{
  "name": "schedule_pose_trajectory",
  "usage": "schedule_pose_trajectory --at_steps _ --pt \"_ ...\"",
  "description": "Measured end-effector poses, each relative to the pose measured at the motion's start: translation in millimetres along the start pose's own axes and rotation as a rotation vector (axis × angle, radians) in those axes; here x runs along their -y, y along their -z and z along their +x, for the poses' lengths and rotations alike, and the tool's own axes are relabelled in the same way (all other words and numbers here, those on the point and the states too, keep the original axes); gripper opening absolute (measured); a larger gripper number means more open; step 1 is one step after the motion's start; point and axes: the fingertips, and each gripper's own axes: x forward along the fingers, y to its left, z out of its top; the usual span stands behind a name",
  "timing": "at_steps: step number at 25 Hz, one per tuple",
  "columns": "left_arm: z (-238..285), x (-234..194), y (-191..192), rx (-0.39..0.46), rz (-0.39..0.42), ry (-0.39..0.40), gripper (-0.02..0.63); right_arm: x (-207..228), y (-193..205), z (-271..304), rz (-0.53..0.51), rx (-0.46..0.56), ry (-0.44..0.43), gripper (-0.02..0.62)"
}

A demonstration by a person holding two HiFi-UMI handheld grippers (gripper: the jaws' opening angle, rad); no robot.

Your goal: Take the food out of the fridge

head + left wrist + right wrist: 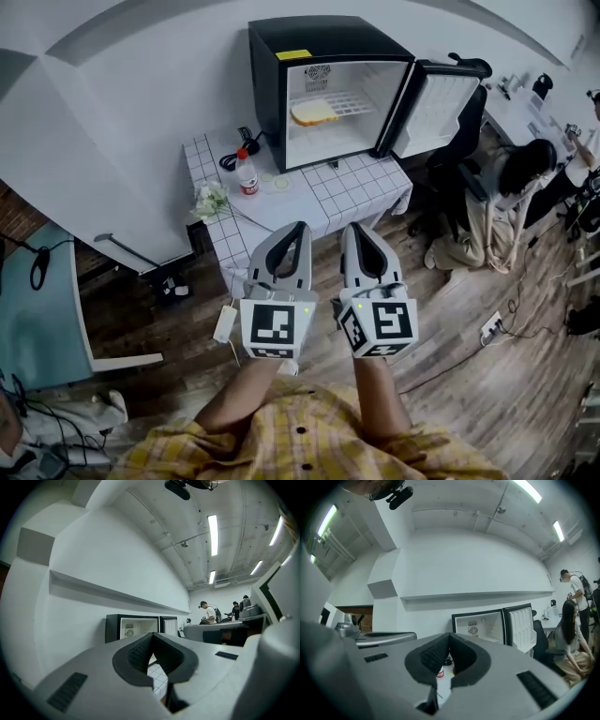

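A black mini fridge (323, 84) stands on a white tiled table (361, 192), its door (439, 101) swung open to the right. A yellow slice of food (314, 112) lies on the wire shelf inside. Both grippers are held level over the wooden floor in front of the table, well short of the fridge. My left gripper (300, 227) is shut with nothing in it, and so is my right gripper (353, 228) beside it. The left gripper view shows the fridge (136, 627) beyond the closed jaws; the right gripper view shows the fridge (485, 625) too.
On the table stand a red-labelled bottle (247, 174), a small bunch of flowers (211, 200) and a black cable. A person (511, 183) sits on the floor right of the fridge door. A power strip (494, 325) lies on the floor; a teal cabinet (37, 309) stands at left.
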Motion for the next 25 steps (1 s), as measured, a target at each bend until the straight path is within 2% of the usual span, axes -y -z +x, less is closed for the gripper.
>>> schedule_pose_trajectory --at_steps 10,25 --pt "37.6 -41.1 -4.2 0.005 -0.004 0.02 0.006 -2.2 -4.9 52.3 -0.026 -0.018 0.038 0.006" --pt "73.0 -63.8 2.9 0.02 0.029 0.022 0.006 3.3 8.6 99.0 -0.051 -0.03 0.041 0.008"
